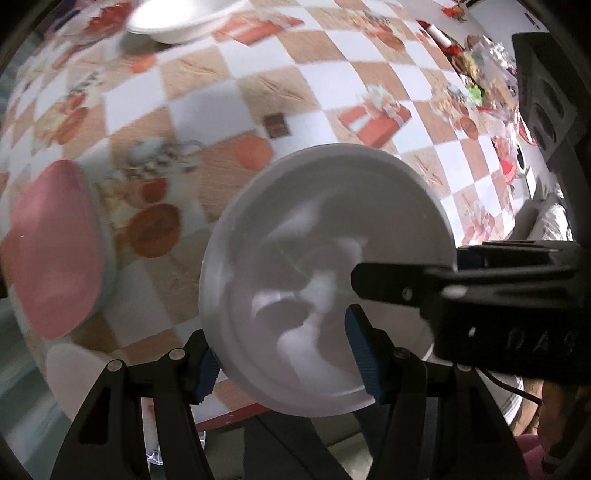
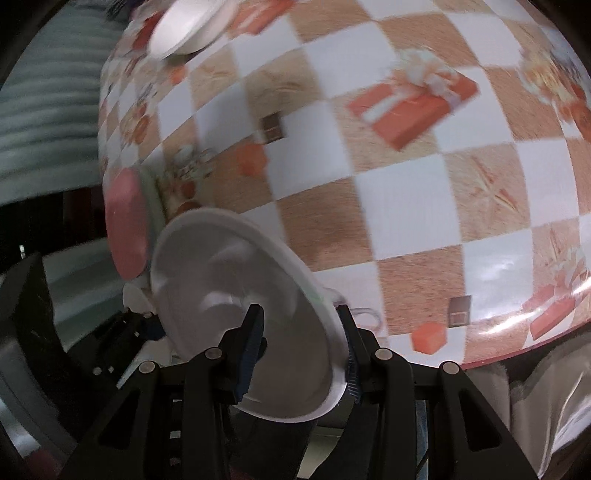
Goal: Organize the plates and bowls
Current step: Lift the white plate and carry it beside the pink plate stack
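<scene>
White bowl (image 1: 325,280), tilted above the table's near edge (image 1: 236,415), gripped at opposite rims by left gripper (image 1: 288,365) and right gripper (image 2: 299,354). Beyond lies open checkered tablecloth (image 2: 399,192); left, pink bowl (image 1: 55,251); far ahead, white plate stack (image 1: 184,18).

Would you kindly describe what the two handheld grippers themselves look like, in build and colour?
Both are matte black. The left gripper and right gripper each have two angular, slotted fingers with silver rivets and ribbed dark-blue pads. In the left view, a thin black cable trails below the right gripper's body.
</scene>
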A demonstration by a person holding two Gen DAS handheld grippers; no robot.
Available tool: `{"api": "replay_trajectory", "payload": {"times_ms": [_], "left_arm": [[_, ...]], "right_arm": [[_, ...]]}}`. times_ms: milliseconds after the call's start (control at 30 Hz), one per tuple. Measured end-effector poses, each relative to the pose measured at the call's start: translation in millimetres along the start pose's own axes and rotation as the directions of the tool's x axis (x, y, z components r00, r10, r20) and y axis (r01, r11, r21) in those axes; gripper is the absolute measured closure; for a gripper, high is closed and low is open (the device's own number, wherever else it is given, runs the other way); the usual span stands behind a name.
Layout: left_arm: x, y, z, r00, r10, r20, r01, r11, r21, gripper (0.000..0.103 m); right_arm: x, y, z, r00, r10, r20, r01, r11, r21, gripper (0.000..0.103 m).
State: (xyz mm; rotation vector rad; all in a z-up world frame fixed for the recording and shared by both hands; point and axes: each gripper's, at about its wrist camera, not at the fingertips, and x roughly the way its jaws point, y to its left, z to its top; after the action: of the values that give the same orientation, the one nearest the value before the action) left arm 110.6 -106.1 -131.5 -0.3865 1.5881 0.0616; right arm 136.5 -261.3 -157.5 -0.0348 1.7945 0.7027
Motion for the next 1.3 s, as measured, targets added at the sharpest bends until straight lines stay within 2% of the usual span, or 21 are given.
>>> {"api": "replay_trajectory", "payload": {"times_ms": [300, 800, 1067, 1300], "left_arm": [[-21.9, 37.0, -20.6, 0.999, 0.024, 0.039, -0.021, 0.996, -0.081, 0.038], [-49.5, 79.9, -49.7, 0.995, 0.048, 0.085, -0.032, 0.984, -0.177, 0.038], [-66.4, 120.9, -82.2, 0.992, 0.095, 0.087, -0.069, 0.961, -0.266, 0.038], [-69.0, 158.8, -113.3, 0.992, 0.11, 0.063, -0.079, 0.926, -0.369, 0.038]], "right_arm": [[2.9, 57.3, -3.6, 0.998, -0.058, 0.022, 0.06, 0.987, -0.146, 0.059], [16.4, 120.5, -9.1, 0.998, -0.066, 0.0, 0.064, 0.962, -0.266, 0.059], [44.0, 172.3, -16.9, 0.996, -0.062, -0.062, 0.034, 0.927, -0.374, 0.059], [73.4, 216.7, -26.6, 0.991, -0.081, -0.105, 0.023, 0.885, -0.466, 0.059]]}}
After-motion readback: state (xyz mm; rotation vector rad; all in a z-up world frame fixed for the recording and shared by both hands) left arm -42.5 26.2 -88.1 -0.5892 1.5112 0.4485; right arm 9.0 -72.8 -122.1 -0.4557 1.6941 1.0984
